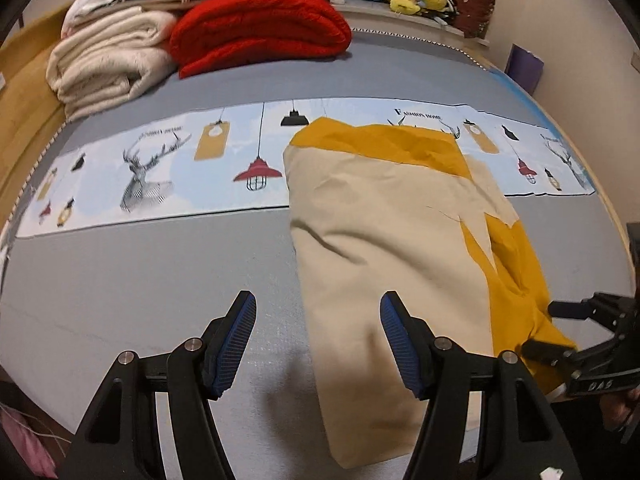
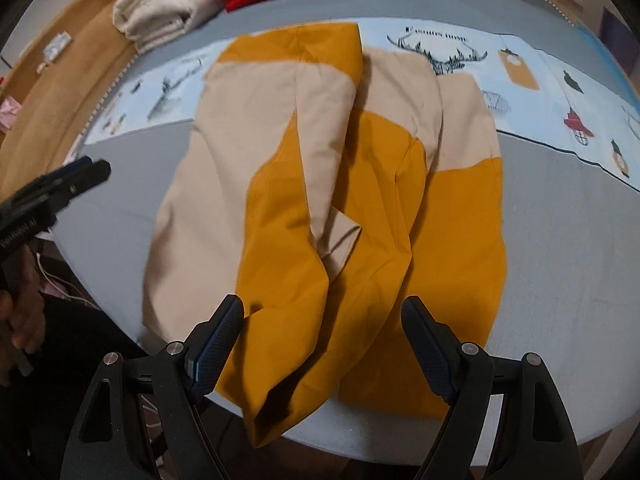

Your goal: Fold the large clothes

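A broad grey padded surface (image 1: pixel 160 272) with a patterned trim along its far edge carries everything. Across its middle lies a long pale-blue printed cloth strip (image 1: pixel 160 168) showing deer, hanging lamps and tags. A large beige and mustard-yellow garment (image 2: pixel 328 200) lies flat partly over that strip, its near end hanging past the front edge. At the far left corner rest a folded cream fleece blanket (image 1: pixel 108 64) and, touching it, a folded red knitted blanket (image 1: pixel 260 28).
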Demonstrator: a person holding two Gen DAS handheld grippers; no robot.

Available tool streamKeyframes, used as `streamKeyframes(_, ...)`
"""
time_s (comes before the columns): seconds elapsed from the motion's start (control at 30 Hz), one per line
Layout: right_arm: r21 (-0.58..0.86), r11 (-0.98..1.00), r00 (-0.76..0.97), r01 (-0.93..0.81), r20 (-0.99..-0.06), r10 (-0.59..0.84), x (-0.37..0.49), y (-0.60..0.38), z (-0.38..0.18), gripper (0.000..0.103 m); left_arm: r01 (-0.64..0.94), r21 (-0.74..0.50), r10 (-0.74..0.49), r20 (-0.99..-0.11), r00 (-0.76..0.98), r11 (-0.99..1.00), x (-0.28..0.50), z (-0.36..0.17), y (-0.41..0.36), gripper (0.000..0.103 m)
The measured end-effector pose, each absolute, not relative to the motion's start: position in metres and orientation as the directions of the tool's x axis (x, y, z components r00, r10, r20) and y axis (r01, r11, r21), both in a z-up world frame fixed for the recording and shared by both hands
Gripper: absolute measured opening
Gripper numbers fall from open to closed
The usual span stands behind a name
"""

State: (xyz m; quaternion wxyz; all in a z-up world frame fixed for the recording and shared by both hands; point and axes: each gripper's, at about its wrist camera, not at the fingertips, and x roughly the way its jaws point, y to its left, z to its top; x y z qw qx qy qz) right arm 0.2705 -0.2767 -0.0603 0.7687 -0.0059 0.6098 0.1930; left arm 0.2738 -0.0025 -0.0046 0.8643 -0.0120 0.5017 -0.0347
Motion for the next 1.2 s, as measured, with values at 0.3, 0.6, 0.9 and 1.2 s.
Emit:
streamKeyframes(0.3,0.206,0.91,0.15,-0.36,-0.95,0.275,0.266,-0.261,-0.065,0.027,0.038,-0.078,-0.087,-0.872,0.481,0.996,0.272,-0.005,0.006,0.06)
streamKeyframes(0.6,0.26,0.884,0.25,-0.389,-0.894,0.373,0.258,-0.269,-0.031,0.009,0.046,-0.073,-0.087,-0.873,0.48,0.996,0.27,-0.006,-0.001,0.06)
streamKeyframes(0.9,0.358,0.863,0.453,-0.355,-0.742,0.494,0.238,-0.322,0.029,0.007,0.062,-0.102,-0.119,-0.88,0.459,0.993,0.271,-0.012,-0.009,0.06)
streamKeyframes(1.2,0.35,0.91,0.505,-0.223,-0.757,0.415,0.229,-0.383,0.023,0.007,0.08,-0.129,-0.151,-0.889,0.433,0.988,0.276,-0.018,-0.02,0.06)
